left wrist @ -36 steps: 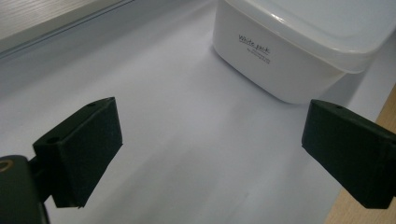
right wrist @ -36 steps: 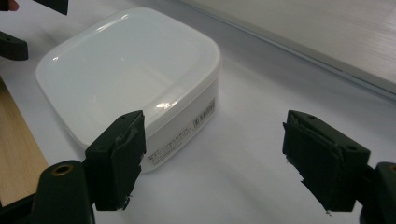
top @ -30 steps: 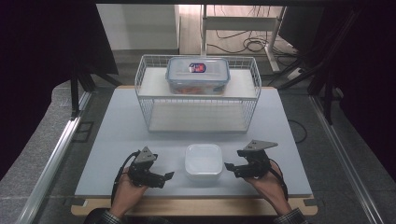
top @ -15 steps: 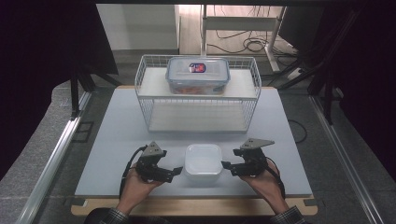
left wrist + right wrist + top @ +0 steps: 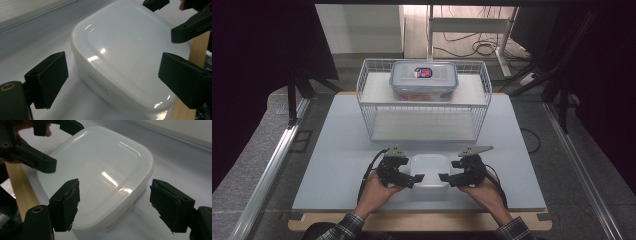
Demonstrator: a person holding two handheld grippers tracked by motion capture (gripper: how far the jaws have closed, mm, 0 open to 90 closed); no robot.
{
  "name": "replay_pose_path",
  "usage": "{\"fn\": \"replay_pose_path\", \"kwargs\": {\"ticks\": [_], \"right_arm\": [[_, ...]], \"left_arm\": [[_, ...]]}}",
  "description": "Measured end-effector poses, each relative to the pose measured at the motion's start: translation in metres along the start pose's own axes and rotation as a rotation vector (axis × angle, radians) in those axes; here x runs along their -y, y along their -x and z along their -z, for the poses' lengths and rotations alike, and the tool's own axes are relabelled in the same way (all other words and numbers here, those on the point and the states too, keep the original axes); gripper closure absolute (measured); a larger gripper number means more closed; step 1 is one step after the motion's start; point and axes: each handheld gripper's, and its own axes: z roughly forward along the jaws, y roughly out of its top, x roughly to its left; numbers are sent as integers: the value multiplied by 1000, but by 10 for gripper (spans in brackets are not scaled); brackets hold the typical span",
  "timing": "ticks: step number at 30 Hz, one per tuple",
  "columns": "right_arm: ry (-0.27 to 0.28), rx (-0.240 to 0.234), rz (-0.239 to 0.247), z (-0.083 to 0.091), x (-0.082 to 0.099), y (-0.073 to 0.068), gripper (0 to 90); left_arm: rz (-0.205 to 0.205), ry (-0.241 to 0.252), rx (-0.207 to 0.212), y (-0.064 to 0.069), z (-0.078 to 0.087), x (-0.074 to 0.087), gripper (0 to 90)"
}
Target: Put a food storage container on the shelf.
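A white, lidded plastic container (image 5: 429, 167) sits on the pale table near its front edge. My left gripper (image 5: 417, 178) reaches in from the container's left, and its open jaws stand either side of a rounded corner of the container (image 5: 125, 45) without touching it. My right gripper (image 5: 443, 178) comes from the right. Its jaws have just been opening and straddle the container (image 5: 100, 165) near another corner, with a gap at the pads. In the left gripper view the right gripper (image 5: 190, 25) shows across the lid; in the right gripper view the left gripper (image 5: 37, 157) does.
A white wire basket (image 5: 424, 107) stands at the back of the table, with a clear clip-lid box (image 5: 424, 80) on its top shelf. A wooden strip (image 5: 422, 220) runs along the table's front edge. Bare table lies left and right of the hands.
The left gripper has moved right, up to the white container. The right gripper has shifted slightly left toward it. The container has stayed in place.
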Motion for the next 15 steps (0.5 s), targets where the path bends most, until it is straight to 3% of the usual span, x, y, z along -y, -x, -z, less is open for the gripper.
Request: {"fn": "replay_pose_path", "kwargs": {"ticks": [5, 6, 9, 12, 13, 14, 15], "right_arm": [[-15, -48, -55, -3, 1, 5, 245], [-26, -85, -82, -4, 2, 6, 255], [-49, -84, -97, -2, 1, 4, 288], [-58, -71, -106, 2, 1, 2, 346], [-56, -63, -110, 4, 1, 1, 387], [-46, -55, -127, 10, 3, 1, 472], [-43, -54, -134, 12, 4, 0, 497]], "left_arm": [[25, -16, 53, -1, -3, 1, 109], [32, -28, 57, 0, -2, 1, 113], [39, -47, 56, 2, 2, 1, 142], [67, -48, 69, 2, 7, 3, 255], [82, -46, 78, 2, 10, 5, 255], [95, -45, 79, 3, 14, 7, 351], [95, -45, 79, 3, 14, 7, 374]]}}
